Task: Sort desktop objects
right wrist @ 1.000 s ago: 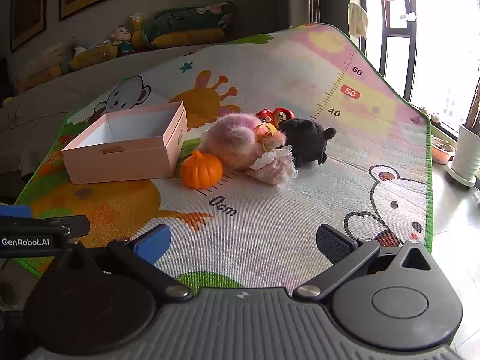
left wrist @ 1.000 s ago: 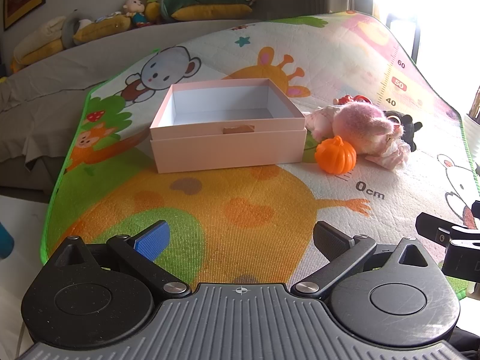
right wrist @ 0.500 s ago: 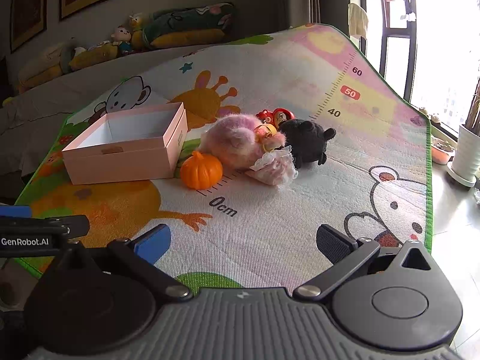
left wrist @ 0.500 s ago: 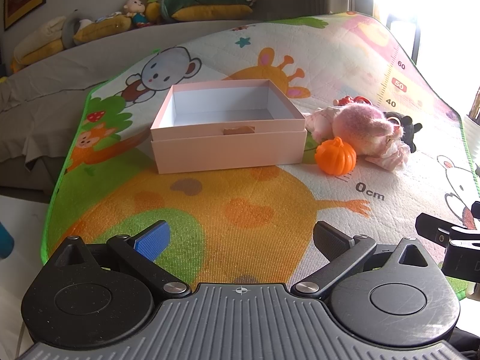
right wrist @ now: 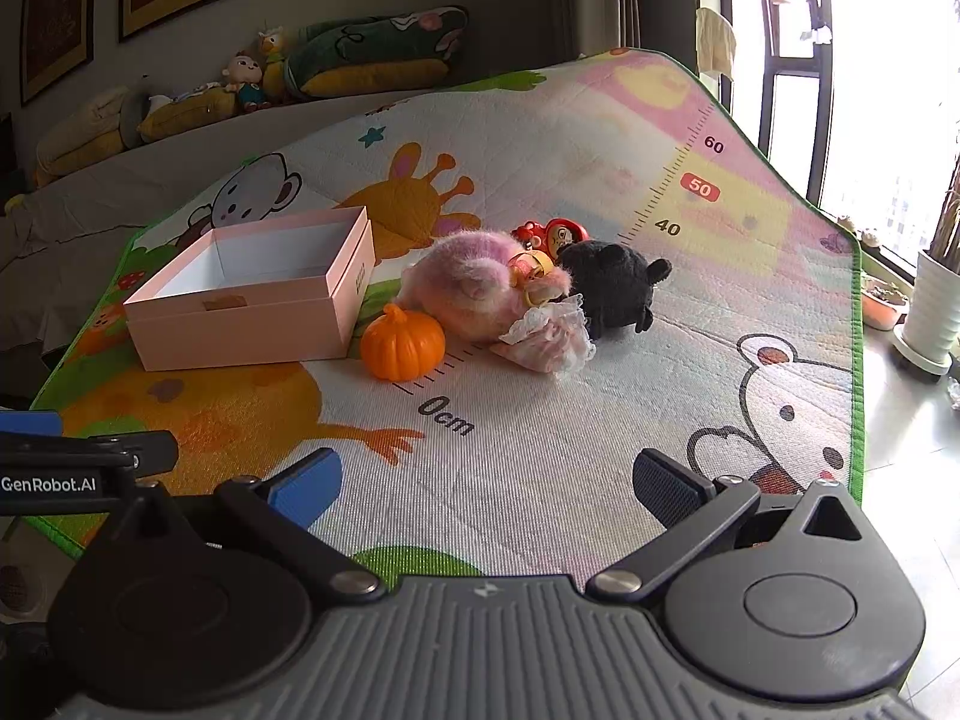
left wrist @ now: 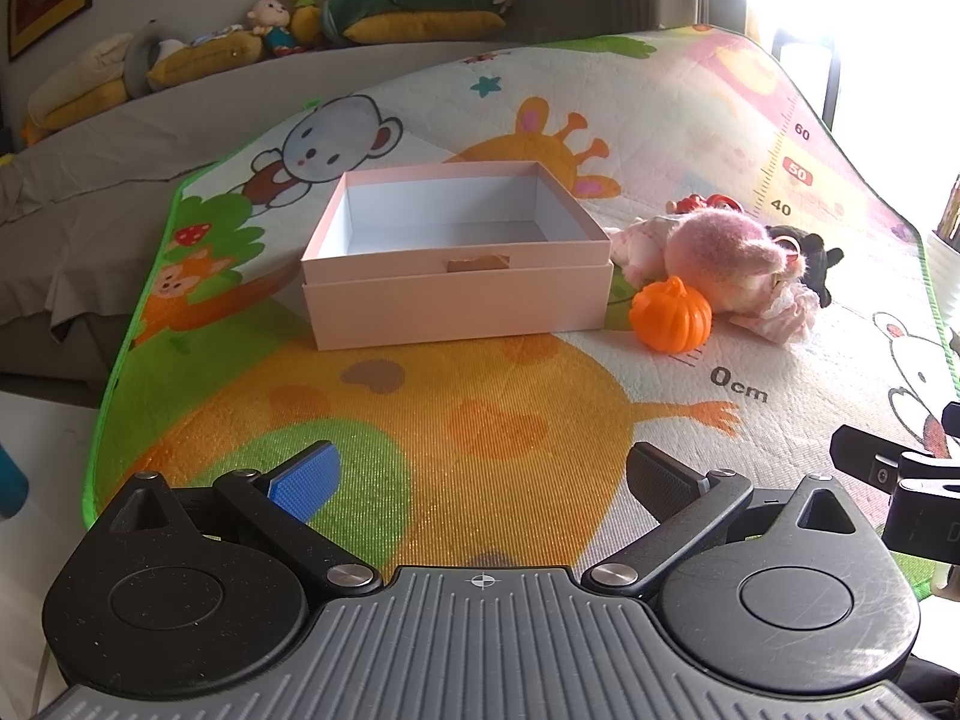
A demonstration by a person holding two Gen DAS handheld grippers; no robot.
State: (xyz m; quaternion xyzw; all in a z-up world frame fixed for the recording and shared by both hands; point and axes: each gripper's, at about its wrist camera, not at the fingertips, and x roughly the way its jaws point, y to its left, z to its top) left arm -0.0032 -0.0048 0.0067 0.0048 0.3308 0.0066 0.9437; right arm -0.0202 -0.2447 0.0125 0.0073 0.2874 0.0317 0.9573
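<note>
Woven-textured printed play mat (left wrist: pixel 480 420); matt pink cardboard box (left wrist: pixel 456 306), smooth white inside; glossy orange plastic pumpkin (right wrist: pixel 402 345); fuzzy pink plush (right wrist: pixel 468 288); matt black knitted-looking plush (right wrist: pixel 612 288).

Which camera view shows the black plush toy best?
The right wrist view: the black plush toy shows nearly whole there, behind the pink plush toy. In the left wrist view, only a small dark part shows behind the pink one.
</note>
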